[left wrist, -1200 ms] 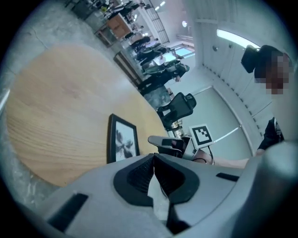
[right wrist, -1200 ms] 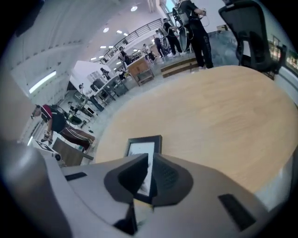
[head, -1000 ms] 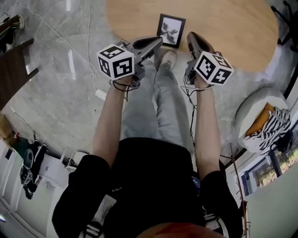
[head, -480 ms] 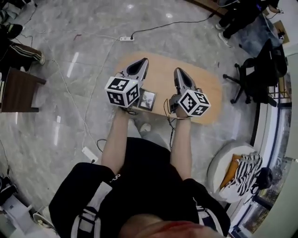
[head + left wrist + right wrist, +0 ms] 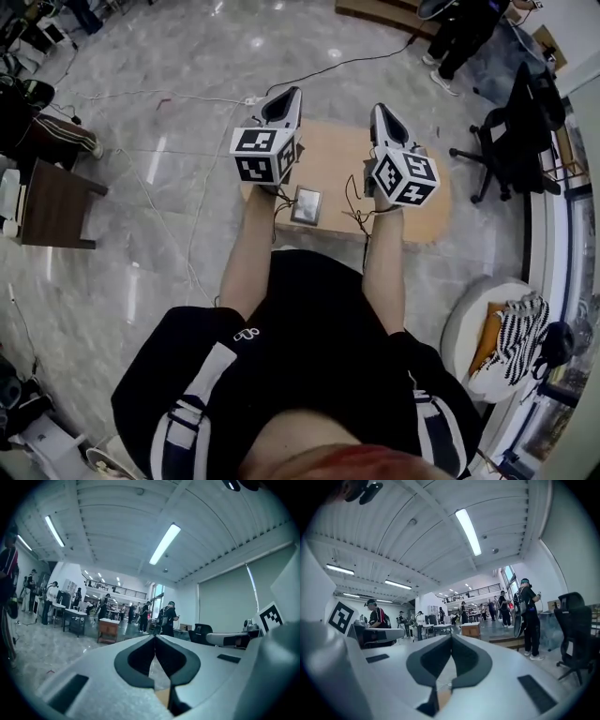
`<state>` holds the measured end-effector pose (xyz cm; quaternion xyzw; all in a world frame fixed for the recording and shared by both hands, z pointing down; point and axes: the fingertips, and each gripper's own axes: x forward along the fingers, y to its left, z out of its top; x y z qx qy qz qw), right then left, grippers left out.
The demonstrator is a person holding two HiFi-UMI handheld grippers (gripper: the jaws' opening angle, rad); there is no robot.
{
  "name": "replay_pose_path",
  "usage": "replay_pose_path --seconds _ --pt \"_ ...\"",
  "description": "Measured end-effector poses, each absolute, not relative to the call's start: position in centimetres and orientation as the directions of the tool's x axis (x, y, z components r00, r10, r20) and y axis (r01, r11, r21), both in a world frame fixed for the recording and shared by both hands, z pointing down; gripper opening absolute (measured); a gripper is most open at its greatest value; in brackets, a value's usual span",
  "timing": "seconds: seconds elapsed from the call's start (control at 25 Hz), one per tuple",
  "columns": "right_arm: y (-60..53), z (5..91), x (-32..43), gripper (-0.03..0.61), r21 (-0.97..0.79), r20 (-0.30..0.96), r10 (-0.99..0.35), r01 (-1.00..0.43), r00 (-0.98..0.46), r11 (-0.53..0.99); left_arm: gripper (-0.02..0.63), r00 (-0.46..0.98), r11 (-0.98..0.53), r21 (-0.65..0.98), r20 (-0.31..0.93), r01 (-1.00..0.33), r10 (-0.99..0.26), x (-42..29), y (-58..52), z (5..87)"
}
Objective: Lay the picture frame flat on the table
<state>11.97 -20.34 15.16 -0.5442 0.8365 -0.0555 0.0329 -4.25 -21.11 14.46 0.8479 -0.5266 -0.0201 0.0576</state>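
The picture frame [image 5: 307, 204] is a small dark-edged rectangle near the front edge of the oval wooden table [image 5: 337, 155], between my forearms. I cannot tell from this height whether it stands or lies. My left gripper [image 5: 289, 94] is raised over the table's left part, jaws shut with nothing between them. My right gripper [image 5: 382, 109] hangs over the table's right part, also shut and empty. Both gripper views look level across the hall: the left gripper [image 5: 155, 637] and right gripper [image 5: 451, 635] show closed tips, and the frame is hidden from them.
A dark side table [image 5: 52, 206] stands at the left. An office chair [image 5: 520, 141] is at the right, and a round white seat with a striped cloth [image 5: 506, 328] at the lower right. Cables and a power strip [image 5: 251, 100] lie on the marble floor. A person [image 5: 459, 37] stands beyond the table.
The head view has pulled back and up, so table and frame look smaller. Both grippers have risen and now point forward over the table, still shut.
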Motion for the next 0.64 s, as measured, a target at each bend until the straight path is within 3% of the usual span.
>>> replay_pose_path --seconds 0.64 --pt "-20.6 14.2 15.0 0.012 -0.079 -0.01 -0.931 -0.928 -0.365 0.365 0.009 0.443 -0.44 0.119 -0.002 -0.89 -0.896 -2.0 -22.1 13.7"
